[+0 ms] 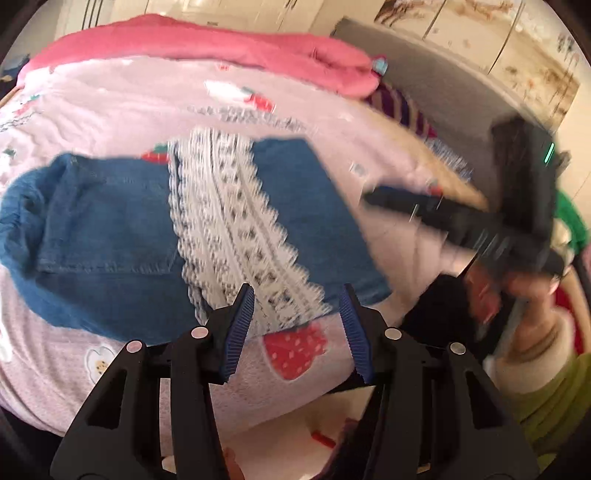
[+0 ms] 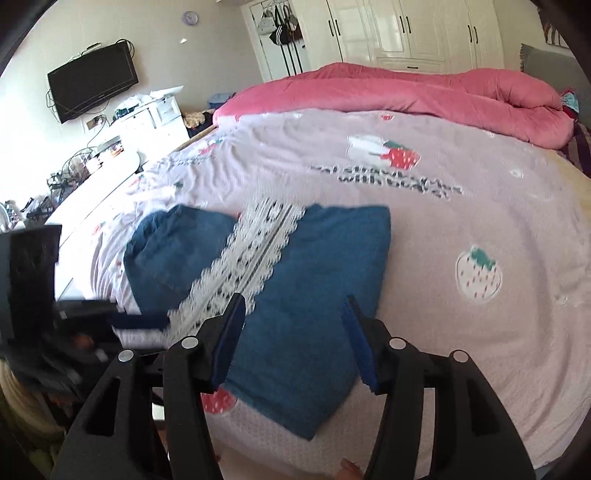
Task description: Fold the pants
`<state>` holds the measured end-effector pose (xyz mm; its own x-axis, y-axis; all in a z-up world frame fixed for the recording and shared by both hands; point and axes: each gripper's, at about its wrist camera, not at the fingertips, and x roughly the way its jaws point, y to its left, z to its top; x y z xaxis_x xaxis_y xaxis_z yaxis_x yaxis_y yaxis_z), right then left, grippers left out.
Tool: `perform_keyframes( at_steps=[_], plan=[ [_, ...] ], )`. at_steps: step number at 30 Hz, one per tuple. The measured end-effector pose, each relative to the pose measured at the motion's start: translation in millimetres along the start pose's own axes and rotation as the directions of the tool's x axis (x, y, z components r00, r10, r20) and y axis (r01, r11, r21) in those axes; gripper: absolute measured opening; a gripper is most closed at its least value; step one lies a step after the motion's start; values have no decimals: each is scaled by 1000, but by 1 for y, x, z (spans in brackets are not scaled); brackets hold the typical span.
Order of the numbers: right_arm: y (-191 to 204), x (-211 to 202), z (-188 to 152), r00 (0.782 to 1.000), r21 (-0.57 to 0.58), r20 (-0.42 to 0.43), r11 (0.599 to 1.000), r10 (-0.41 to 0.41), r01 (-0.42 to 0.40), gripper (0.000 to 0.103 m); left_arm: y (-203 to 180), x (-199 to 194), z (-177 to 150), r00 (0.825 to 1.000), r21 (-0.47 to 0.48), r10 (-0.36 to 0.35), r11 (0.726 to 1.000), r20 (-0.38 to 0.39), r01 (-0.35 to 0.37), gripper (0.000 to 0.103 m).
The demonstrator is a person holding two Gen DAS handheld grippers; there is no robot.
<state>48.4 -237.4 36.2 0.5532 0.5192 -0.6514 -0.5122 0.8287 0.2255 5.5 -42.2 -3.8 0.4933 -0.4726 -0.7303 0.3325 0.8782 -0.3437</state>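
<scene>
Blue denim pants (image 1: 110, 229) lie folded in a compact stack on the pink strawberry-print sheet (image 1: 110, 107), with a band of white lace trim (image 1: 236, 221) running across the top. In the left wrist view my left gripper (image 1: 297, 295) stands open just above the near edge of the stack, nothing between its pads. The right gripper (image 1: 373, 195) shows blurred to the right of the pants. In the right wrist view the pants (image 2: 317, 280) and lace (image 2: 255, 247) lie just ahead of the open right gripper (image 2: 293, 306). The left gripper (image 2: 147, 319) hovers at the stack's left edge.
A rolled pink quilt (image 2: 424, 92) lies along the far side of the bed. A white desk with clutter (image 2: 110, 166) and a wall TV (image 2: 92, 81) are at the left, white wardrobes (image 2: 406, 29) behind. A person's hand (image 1: 517, 288) holds the right gripper.
</scene>
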Motion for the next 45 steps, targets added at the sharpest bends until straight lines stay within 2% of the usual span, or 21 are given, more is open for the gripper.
perform_keyframes(
  at_steps=[3,11,14,16,17,22,24,26,27,30,32,35,40,45],
  plan=[
    [5,13,19,1000,-29,-11,1000,-4,3,58,5,16,-9,999,-7,19,1000,-50,-19,39],
    [26,87,54,991,-71,-125,996,47,-56,61,12,19,-10,999,-21,-4,1000,-37,4,39],
    [25,125,55,973,-48,-228,997,41,-53,61,15,18,-9,1000,-32,-16,999,-27,15,39],
    [17,149,49,951,9,-306,999,45,-45,62,17,16,-10,1000,-32,-21,999,-21,20,39],
    [12,157,46,948,37,-311,998,64,-55,62,19,15,-10,1000,-36,-24,999,-17,24,39],
    [8,141,49,956,85,-272,992,114,-94,64,28,8,-12,999,-56,-50,997,-7,49,39],
    [7,125,57,961,103,-234,987,146,-124,64,30,-6,-11,999,-45,-33,998,28,34,42],
    [11,108,68,969,92,-198,987,150,-134,64,35,-24,-10,997,-48,-9,999,72,12,51],
    [14,101,72,971,84,-185,986,154,-141,64,39,-32,-9,996,-52,16,999,93,-11,53],
    [28,88,86,975,40,-153,987,161,-157,73,60,-59,-8,984,-108,98,991,146,-83,63],
    [37,83,93,977,10,-135,986,164,-164,77,75,-71,-9,976,-151,143,981,166,-118,76],
    [51,84,102,976,-12,-125,984,176,-179,84,98,-85,-13,963,-216,192,965,190,-150,90],
    [79,95,115,972,-59,-132,978,192,-201,90,120,-90,-23,946,-282,279,932,165,-226,93],
    [110,110,122,966,-134,-162,965,202,-224,93,129,-87,-22,951,-339,264,920,159,-199,93]
  ],
)
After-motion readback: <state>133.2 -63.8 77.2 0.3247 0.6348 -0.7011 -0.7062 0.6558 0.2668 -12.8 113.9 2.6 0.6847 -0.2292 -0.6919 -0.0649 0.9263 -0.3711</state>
